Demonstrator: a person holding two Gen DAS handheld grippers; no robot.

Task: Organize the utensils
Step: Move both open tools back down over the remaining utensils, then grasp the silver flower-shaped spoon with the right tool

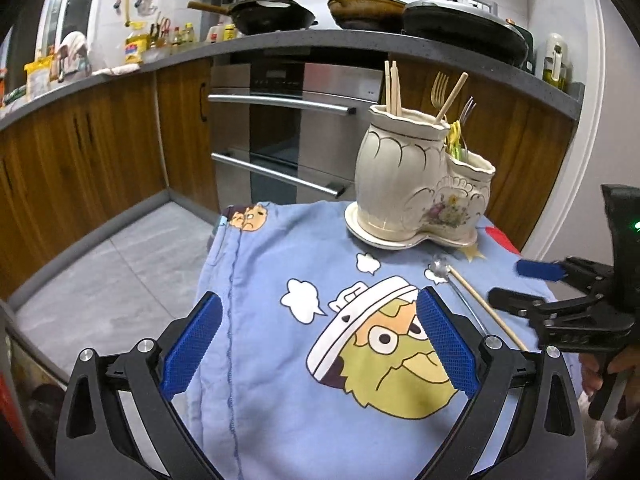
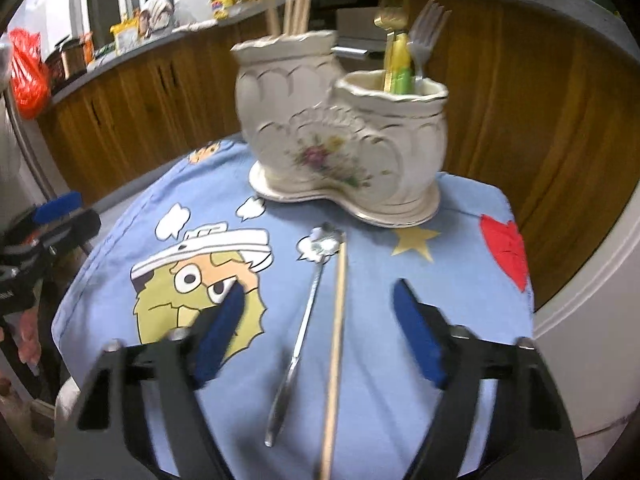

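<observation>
A cream ceramic two-pot utensil holder [image 1: 416, 184] [image 2: 344, 140] stands at the far side of a small table under a blue cartoon cloth [image 1: 304, 360] [image 2: 400, 280]. Its tall pot holds wooden chopsticks [image 1: 392, 84]; its short pot holds forks [image 2: 426, 36] and yellow-green utensils. A silver spoon [image 2: 308, 312] [image 1: 444, 276] and a single wooden chopstick [image 2: 338, 336] [image 1: 488, 312] lie side by side on the cloth. My right gripper [image 2: 320, 300] is open, its jaws either side of the spoon and chopstick, above them. My left gripper [image 1: 320, 328] is open and empty over the cloth's left part.
Wooden kitchen cabinets [image 1: 80, 148] and a steel oven [image 1: 288, 128] stand behind the table. The counter [image 1: 280, 40] carries pans and bottles. A grey tiled floor [image 1: 108, 272] lies to the left. The right gripper shows at the right edge of the left wrist view [image 1: 560, 292].
</observation>
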